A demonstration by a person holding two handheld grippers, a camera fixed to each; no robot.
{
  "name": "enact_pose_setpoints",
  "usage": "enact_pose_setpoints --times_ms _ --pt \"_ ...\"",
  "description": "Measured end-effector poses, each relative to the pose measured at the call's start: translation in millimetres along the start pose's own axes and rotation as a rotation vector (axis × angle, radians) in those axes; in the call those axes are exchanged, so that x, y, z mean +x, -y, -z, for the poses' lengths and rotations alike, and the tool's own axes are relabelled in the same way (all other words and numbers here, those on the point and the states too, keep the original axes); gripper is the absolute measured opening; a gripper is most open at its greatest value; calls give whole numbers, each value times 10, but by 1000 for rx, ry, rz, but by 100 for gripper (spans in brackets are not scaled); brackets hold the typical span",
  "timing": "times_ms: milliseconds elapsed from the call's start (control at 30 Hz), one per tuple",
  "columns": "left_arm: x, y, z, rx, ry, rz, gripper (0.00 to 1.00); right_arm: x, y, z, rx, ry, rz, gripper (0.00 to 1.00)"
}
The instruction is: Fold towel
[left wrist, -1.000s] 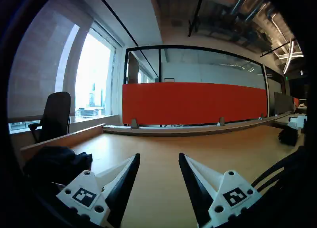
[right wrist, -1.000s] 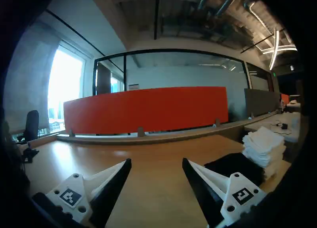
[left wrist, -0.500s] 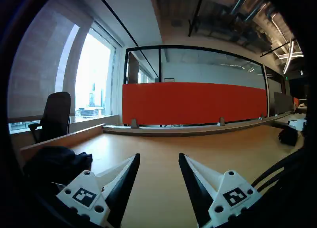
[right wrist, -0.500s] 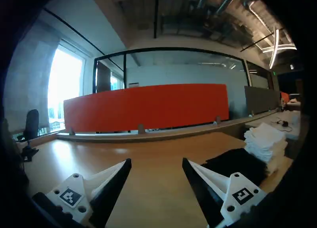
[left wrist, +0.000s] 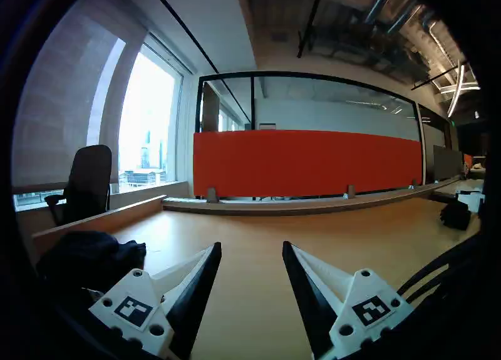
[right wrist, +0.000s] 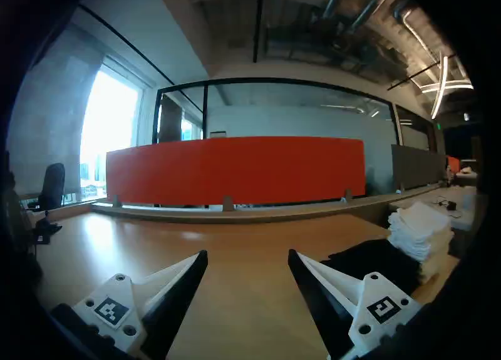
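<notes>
In the right gripper view, a flat black towel (right wrist: 376,263) lies on the wooden desk (right wrist: 250,247) just beyond my right finger, and a stack of folded white towels (right wrist: 421,231) stands to its right. My right gripper (right wrist: 247,260) hovers low over the desk, open, with nothing between its fingers. In the left gripper view, a crumpled dark cloth heap (left wrist: 87,253) sits at the left, beside my left finger. My left gripper (left wrist: 250,250) is open and holds nothing. A small dark object (left wrist: 455,214) rests far right on the desk.
An orange divider panel (left wrist: 307,163) runs along the desk's far edge (right wrist: 250,213). A black office chair (left wrist: 84,185) stands by the window at left. Black cables (left wrist: 438,266) cross the lower right of the left gripper view. Bare desk surface lies ahead of both grippers.
The right gripper's view has shifted slightly, turning a little to the left and tilting, so the divider sits lower. The left gripper has stayed still. Both remain open.
</notes>
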State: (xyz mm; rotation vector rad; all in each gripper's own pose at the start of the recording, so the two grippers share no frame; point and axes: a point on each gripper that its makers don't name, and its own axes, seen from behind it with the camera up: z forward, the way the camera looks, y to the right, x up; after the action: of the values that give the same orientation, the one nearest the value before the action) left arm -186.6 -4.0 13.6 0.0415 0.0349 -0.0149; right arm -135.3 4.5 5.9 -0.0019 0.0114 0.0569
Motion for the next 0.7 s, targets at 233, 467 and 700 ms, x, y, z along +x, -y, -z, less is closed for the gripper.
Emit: enact_pose_setpoints --times_ms 233,467,700 --pt "-2 1 1 0 0 0 71 17 22 8 -3 -8 23 99" --pt "-3 -1 0 0 0 0 71 22 27 18 -8 -10 29 99" --pt "-4 0 -5 0 0 0 71 16 31 35 -8 -10 30 99"
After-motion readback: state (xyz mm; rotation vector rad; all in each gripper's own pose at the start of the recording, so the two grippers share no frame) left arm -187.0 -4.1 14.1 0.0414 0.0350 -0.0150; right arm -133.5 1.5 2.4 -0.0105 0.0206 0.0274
